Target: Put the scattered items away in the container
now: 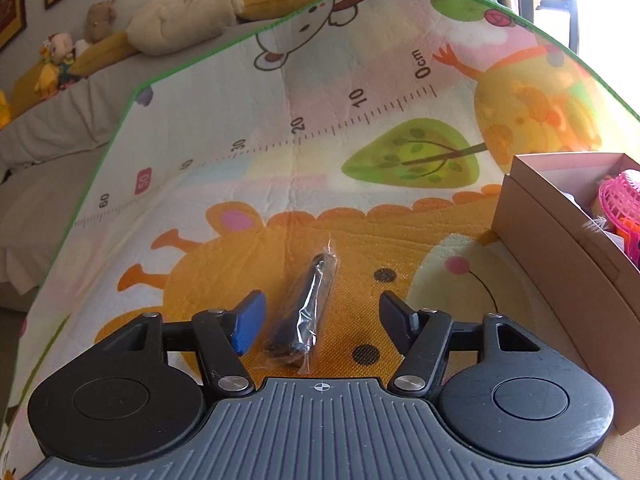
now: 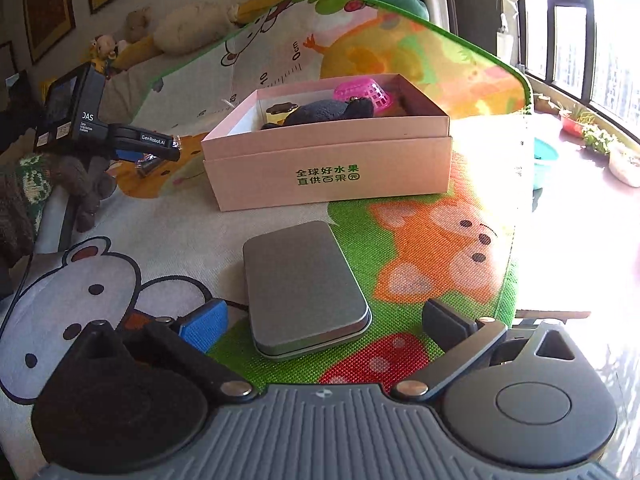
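Matt grey metal tin [image 2: 305, 288], pink cardboard box [image 2: 332, 168], crinkly clear plastic wrapper [image 1: 306, 312]

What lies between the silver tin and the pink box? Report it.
Only bare play mat lies between the silver tin and the pink box. The right wrist view shows this.

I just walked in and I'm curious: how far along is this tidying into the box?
Partly done. The box already holds a pink basket and a dark toy. Nothing is gripped yet: the left gripper has open jaws either side of a bagged pen on the mat, and the right gripper has open jaws flanking a metal tin. Both items have yet to be lifted into the box.
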`<act>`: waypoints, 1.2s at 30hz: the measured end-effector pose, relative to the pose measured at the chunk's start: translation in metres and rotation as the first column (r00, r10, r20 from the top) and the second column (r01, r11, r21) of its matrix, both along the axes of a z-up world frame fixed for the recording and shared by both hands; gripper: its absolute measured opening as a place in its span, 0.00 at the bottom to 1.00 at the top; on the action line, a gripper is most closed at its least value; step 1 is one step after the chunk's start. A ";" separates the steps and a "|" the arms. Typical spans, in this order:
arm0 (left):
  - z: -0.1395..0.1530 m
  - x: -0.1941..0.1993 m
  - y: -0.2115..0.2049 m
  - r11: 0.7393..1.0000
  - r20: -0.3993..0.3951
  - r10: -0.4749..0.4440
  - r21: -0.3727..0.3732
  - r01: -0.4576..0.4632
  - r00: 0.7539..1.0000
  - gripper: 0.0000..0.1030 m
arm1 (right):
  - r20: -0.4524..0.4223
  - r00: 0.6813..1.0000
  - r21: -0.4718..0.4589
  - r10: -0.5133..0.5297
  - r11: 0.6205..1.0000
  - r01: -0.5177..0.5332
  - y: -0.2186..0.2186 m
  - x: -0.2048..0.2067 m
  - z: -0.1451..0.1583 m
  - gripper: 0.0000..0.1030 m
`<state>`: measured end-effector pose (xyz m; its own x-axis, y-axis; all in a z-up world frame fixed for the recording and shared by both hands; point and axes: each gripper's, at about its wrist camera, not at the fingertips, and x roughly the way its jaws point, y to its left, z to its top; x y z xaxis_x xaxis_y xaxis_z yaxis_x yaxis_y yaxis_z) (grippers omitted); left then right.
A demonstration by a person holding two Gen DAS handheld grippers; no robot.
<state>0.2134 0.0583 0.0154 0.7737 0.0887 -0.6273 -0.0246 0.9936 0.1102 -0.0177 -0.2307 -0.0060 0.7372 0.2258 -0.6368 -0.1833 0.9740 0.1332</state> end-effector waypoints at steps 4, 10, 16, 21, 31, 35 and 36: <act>-0.002 -0.002 -0.009 0.999 -0.003 -0.031 0.030 0.031 1.000 0.39 | 0.001 1.000 0.010 -0.001 1.000 0.001 0.000 0.000 0.000 1.00; 0.004 -0.020 -0.014 0.994 0.004 -0.099 0.042 0.099 0.995 0.24 | -0.001 1.000 0.009 -0.001 1.000 0.001 0.000 0.001 0.000 1.00; 0.008 -0.070 -0.023 0.976 -0.021 -0.212 -0.057 0.210 0.977 0.23 | -0.003 1.000 -0.003 0.000 1.000 0.000 0.001 0.001 0.000 1.00; 0.010 -0.135 -0.037 0.924 -0.043 -0.340 -0.201 0.326 0.939 0.24 | -0.006 1.000 -0.014 0.000 1.000 0.000 0.003 0.002 0.000 1.00; 0.003 -0.189 -0.053 0.926 -0.064 -0.374 -0.078 0.369 0.925 0.84 | -0.014 0.997 -0.179 0.072 0.981 -0.074 0.012 0.000 0.001 1.00; 0.003 -0.179 -0.029 0.968 -0.045 -0.250 -0.028 0.249 0.967 0.93 | 0.052 0.997 -0.396 0.051 0.918 -0.026 0.003 -0.001 0.007 1.00; 0.003 -0.176 -0.024 0.978 -0.039 -0.208 -0.026 0.207 0.977 0.94 | 0.080 0.997 -0.454 0.016 0.891 0.022 0.002 0.000 0.006 1.00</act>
<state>0.0373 0.0342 0.0185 0.7475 -0.0850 -0.6588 0.1864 0.9788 0.0852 -0.0178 -0.2291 0.0003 0.7898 -0.0760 -0.6086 -0.1717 0.9253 -0.3383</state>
